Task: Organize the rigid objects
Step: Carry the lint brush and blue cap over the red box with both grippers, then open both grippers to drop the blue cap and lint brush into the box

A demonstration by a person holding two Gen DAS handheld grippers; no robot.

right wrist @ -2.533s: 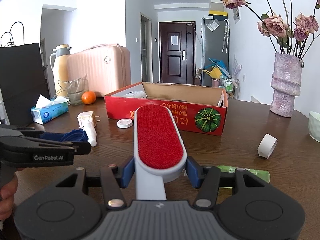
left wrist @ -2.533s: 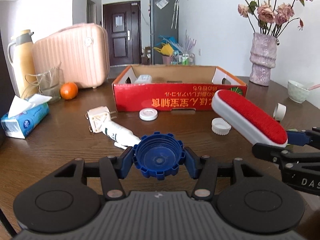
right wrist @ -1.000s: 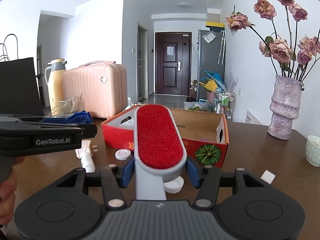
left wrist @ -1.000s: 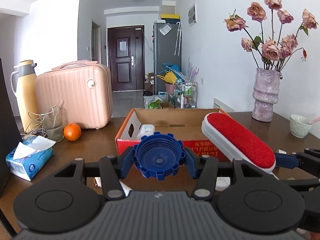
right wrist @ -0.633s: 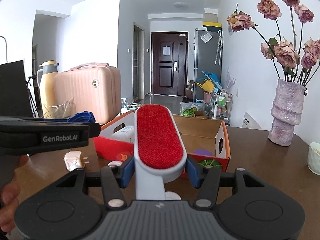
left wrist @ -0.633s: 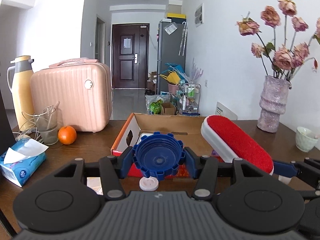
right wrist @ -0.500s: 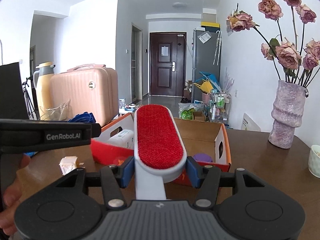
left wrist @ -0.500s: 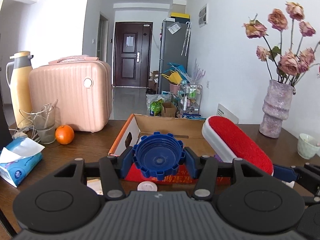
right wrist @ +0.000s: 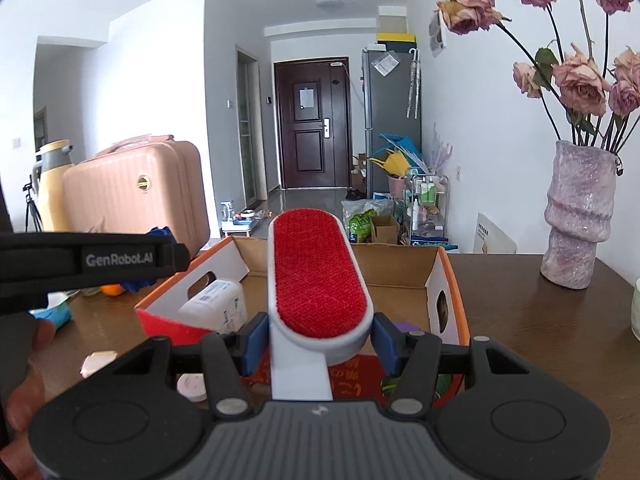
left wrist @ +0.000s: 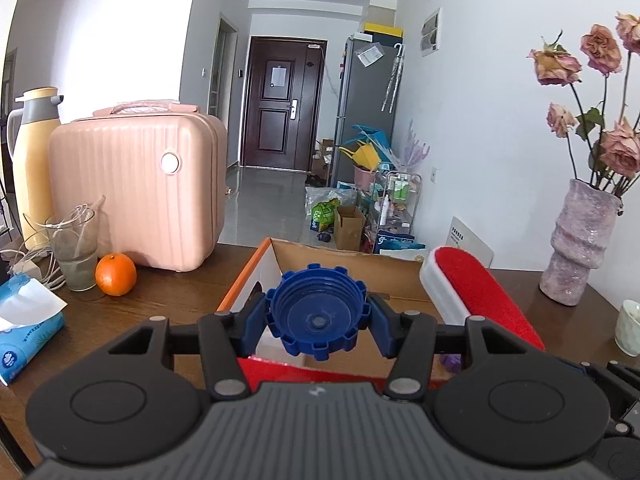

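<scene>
Two tongs, each gripping one thing. Left gripper (left wrist: pixel 317 322) clenched on one blue cap (left wrist: pixel 317 317), round, ridged plastic with knobs around its rim, hollow side facing the camera, held above the near left part of the box. Right gripper (right wrist: pixel 319 338) clamped on one lint brush (right wrist: pixel 318 280), a long oval of white plastic with a fuzzy red pad on top, reaching forward over the box interior.

One cardboard box (right wrist: pixel 452 280), open-topped, red outside, orange-edged, plain brown inside, oval handle cut-outs in the end walls, directly ahead of and below both tongs. Inside: one white plastic bottle (right wrist: pixel 214 304) lying at the left end, left of the brush; something purple (right wrist: pixel 404 326) just behind the right gripper's right finger, too hidden to name.

On the dark wooden table (right wrist: pixel 540 320): one small white round cap (right wrist: pixel 191 387) below the right gripper's left finger, one orange (left wrist: pixel 115 274), one glass cup (left wrist: pixel 74 246), one blue tissue pack (left wrist: pixel 24 330), all left of the left gripper. Further left, one ribbed pink suitcase (left wrist: pixel 136 196) and one yellow flask (left wrist: pixel 34 152). To the right, one bumpy lilac vase (right wrist: pixel 578 216) with dried roses.
</scene>
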